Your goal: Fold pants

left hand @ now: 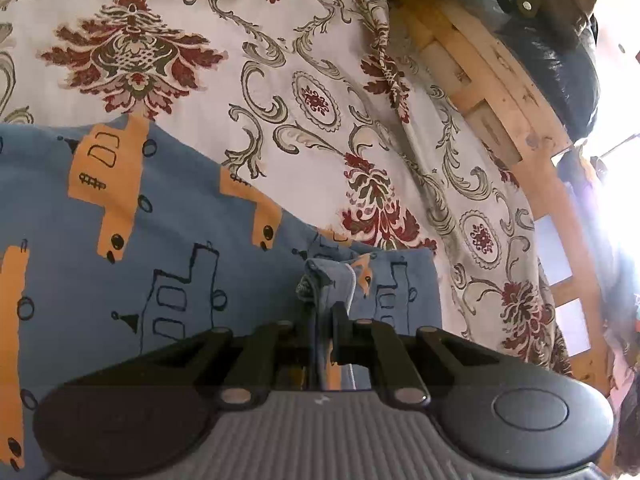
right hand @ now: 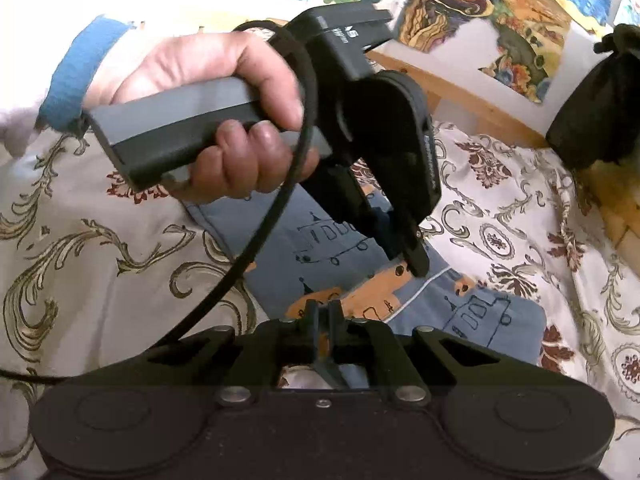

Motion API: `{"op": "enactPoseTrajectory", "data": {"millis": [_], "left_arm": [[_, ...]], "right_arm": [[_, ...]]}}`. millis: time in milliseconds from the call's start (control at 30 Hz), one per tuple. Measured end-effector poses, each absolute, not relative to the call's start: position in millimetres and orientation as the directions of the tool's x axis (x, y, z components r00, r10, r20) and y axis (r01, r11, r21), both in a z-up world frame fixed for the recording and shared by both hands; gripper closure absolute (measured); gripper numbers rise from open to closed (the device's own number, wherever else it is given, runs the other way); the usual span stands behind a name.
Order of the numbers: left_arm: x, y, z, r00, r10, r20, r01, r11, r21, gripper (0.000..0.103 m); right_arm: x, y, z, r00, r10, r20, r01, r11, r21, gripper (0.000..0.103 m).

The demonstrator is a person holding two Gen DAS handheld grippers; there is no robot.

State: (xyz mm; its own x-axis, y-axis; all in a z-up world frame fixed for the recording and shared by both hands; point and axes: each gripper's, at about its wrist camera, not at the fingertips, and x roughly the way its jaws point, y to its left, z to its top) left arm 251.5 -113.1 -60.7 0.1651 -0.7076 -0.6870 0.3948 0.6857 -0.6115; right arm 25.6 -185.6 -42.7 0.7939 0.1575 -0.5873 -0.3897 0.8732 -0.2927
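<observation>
We have the blue truck-print pants (left hand: 120, 240) lying on the floral bedsheet (left hand: 280, 60), filling the left wrist view from 6 to 9 o'clock. Our left gripper (left hand: 322, 332) is closed narrow on a bunched edge of the pants. In the right wrist view our right gripper (right hand: 324, 320) is pressed nearly closed; it may pinch cloth, but we cannot tell. Our left hand (right hand: 208, 120) sits at 11 o'clock. The risk: if one grip slips mid-fold, the layers skew and the black cable (right hand: 256, 248) could drag the fabric
</observation>
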Motion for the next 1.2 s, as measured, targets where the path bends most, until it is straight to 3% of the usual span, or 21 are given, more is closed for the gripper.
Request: {"op": "enactPoseTrajectory", "data": {"millis": [100,167,500,600,700,733,867,1033,1200], "left_arm": [[251.1,-115.4,-59.0,0.164,-0.702,-0.693,0.402,0.689,-0.602,0.095],[252.0,-116.0,-60.4,0.160,-0.699,-0.697,0.401,0.691,-0.601,0.095],[257.1,-116.0,-68.2,0.142,-0.689,-0.710,0.376,0.701,-0.606,0.095],[257.0,-115.4,-69.5,0.142,-0.692,-0.708,0.369,0.700,-0.611,0.095],[256.7,-114.7,-70.3,0.142,-0.693,-0.707,0.367,0.700,-0.613,0.095],[256.9,-114.6,-70.5,0.141,-0.693,-0.707,0.366,0.700,-0.614,0.095],[257.7,-113.4,-70.1,0.137,-0.698,-0.703,0.359,0.696,-0.621,0.095],[257.6,-115.7,-71.6,0.140,-0.691,-0.709,0.359,0.703,-0.614,0.095],[257.9,-115.2,-71.1,0.138,-0.693,-0.708,0.361,0.701,-0.615,0.095]], "right_arm": [[24.3,-185.3,-41.5,0.802,0.134,-0.582,-0.374,0.872,-0.315,0.098],[23.0,-182.9,-44.0,0.807,0.112,-0.579,-0.372,0.858,-0.353,0.081],[36.1,-178.9,-56.6,0.782,0.081,-0.618,-0.387,0.841,-0.379,0.073],[36.3,-177.6,-59.5,0.764,0.097,-0.638,-0.416,0.830,-0.372,0.060],[36.3,-178.3,-61.9,0.769,0.092,-0.633,-0.417,0.822,-0.388,0.063],[37.8,-180.0,-61.4,0.769,0.090,-0.633,-0.410,0.829,-0.380,0.072],[39.7,-188.8,-54.5,0.767,0.118,-0.631,-0.400,0.857,-0.326,0.073],[42.0,-183.3,-62.3,0.765,0.092,-0.637,-0.400,0.843,-0.359,0.070],[43.8,-184.2,-61.9,0.771,0.095,-0.630,-0.393,0.849,-0.353,0.089]]}}
